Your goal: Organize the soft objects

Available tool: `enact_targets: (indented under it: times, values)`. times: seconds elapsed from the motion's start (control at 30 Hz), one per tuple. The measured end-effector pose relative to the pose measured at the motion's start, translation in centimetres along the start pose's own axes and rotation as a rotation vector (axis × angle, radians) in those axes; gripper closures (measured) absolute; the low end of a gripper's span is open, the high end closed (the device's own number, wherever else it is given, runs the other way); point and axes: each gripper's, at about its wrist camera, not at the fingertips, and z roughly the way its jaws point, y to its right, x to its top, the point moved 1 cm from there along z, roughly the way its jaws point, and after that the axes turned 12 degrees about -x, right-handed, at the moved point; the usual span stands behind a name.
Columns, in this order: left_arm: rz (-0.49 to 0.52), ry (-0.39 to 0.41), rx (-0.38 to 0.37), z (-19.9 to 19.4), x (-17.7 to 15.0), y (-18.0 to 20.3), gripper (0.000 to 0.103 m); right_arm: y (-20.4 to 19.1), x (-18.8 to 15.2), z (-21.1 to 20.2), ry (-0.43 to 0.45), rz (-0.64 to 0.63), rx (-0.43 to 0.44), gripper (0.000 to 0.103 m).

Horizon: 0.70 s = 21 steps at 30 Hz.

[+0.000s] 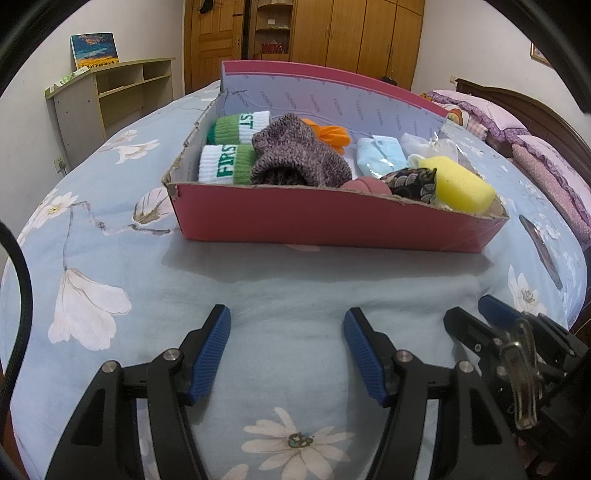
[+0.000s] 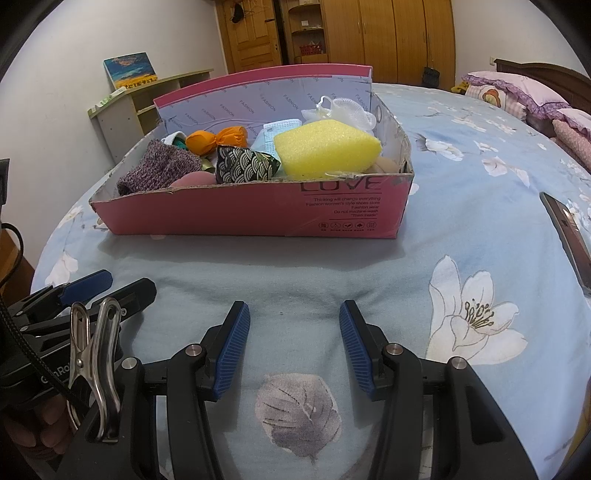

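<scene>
A pink cardboard box [image 1: 295,221] [image 2: 258,214] stands on the bed with its lid upright behind it. It holds green-and-white socks [image 1: 229,162], a purple knit sock [image 1: 295,155] [image 2: 159,166], an orange bundle [image 1: 328,134] [image 2: 216,140], a blue mask [image 1: 380,155], a dark patterned pouch [image 1: 410,182] [image 2: 245,166], a yellow sponge [image 1: 461,184] [image 2: 325,147] and a white mesh puff [image 2: 343,109]. My left gripper [image 1: 287,332] and right gripper [image 2: 294,328] are both open and empty, side by side in front of the box.
The bed has a blue floral sheet [image 1: 110,229]. A phone [image 2: 569,240] lies on it to the right of the box. Pillows [image 2: 517,92] lie at the far right. A low shelf [image 1: 110,92] and wooden wardrobes [image 1: 351,33] stand beyond the bed.
</scene>
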Motion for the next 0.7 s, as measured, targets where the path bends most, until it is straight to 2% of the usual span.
enact_targets:
  times: [0.7]
  values:
    - [0.001,0.001,0.0,0.03,-0.04,0.0,0.035,-0.06,-0.02,0.12,0.001,-0.001,-0.002,0.051]
